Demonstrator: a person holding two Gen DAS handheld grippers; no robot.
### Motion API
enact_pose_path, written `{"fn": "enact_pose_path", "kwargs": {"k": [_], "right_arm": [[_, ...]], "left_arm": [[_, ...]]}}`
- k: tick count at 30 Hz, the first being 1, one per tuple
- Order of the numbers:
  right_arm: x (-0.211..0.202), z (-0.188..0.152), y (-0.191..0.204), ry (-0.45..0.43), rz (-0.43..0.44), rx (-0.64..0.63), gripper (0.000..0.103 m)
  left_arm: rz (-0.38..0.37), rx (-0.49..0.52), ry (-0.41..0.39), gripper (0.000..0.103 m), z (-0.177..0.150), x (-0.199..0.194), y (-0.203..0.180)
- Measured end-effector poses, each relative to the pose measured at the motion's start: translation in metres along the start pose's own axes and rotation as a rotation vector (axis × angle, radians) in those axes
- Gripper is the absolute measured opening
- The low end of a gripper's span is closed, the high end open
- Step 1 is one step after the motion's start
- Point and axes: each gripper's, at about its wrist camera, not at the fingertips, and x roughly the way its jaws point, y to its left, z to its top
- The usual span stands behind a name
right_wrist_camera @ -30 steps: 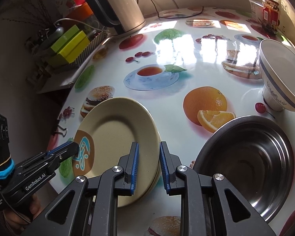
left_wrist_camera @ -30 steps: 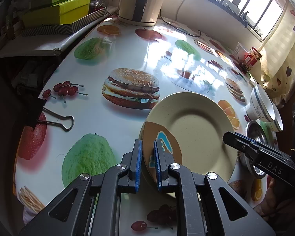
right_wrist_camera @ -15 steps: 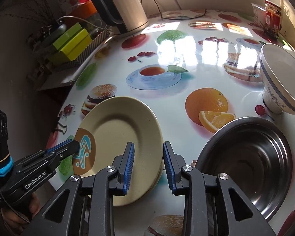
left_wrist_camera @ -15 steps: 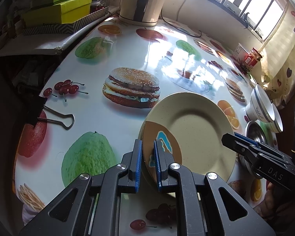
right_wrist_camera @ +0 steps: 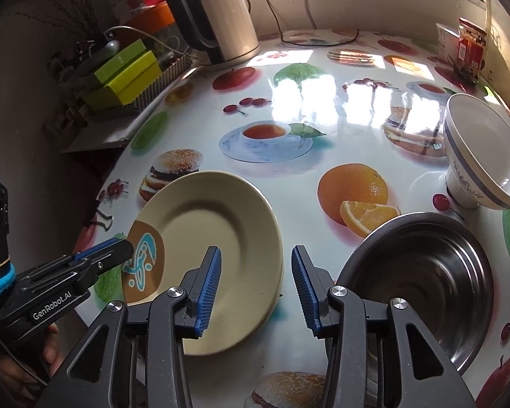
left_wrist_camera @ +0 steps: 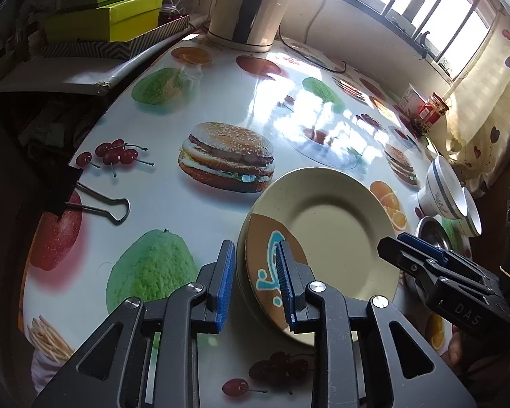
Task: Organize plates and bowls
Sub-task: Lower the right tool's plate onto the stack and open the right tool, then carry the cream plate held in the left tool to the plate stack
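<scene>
Since a second ago we have let go on both sides: the left tongs (left_wrist_camera: pixel 255 278) were pinched on the near rim of the plates and the right tongs (right_wrist_camera: pixel 256 285) on the opposite rim, and now both pairs of jaws are opening, the rim between the pads but no longer pressed. The plates themselves have not shifted.

We see the table (left_wrist_camera: pixel 193 204), covered in a glossy cloth printed with burgers and fruit, filling both views. A kettle (right_wrist_camera: pixel 221 20) stands at its far edge beside a stack of green boxes (left_wrist_camera: pixel 112 17). The cream plates (right_wrist_camera: pixel 221 238) lie stacked flat on the table near its front edge, the top one bearing a brown patch with a blue mark. Just to their right sits a steel bowl (right_wrist_camera: pixel 421 272), and beyond it a white bowl with a blue band (right_wrist_camera: pixel 482 166), a second one beside it in the left view. A black binder clip (left_wrist_camera: pixel 85 197) is clamped on the table's left edge.
</scene>
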Motion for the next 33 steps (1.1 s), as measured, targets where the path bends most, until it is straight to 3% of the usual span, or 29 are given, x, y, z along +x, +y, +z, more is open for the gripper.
{"fn": "enact_pose_path", "kwargs": {"k": [2,19,29,33], "right_arm": [[0.001,0.000,0.002,0.004,0.007,-0.008,0.043],[0.001,-0.008,0.008,0.012,-0.001,-0.020,0.044],[-0.010,-0.017,-0.003,-0.036,-0.008,0.038,0.044],[-0.017,-0.028,0.003,-0.063,-0.019,0.007,0.045]], "left_arm": [[-0.009,-0.014,-0.002,0.035,0.000,0.000,0.002],[-0.048,-0.008,0.022,0.036,-0.004,0.005,-0.001],[-0.075,-0.037,-0.008,0.036,-0.010,-0.004,0.009],[-0.081,-0.049,-0.010,0.036,-0.014,-0.006,0.012]]}}
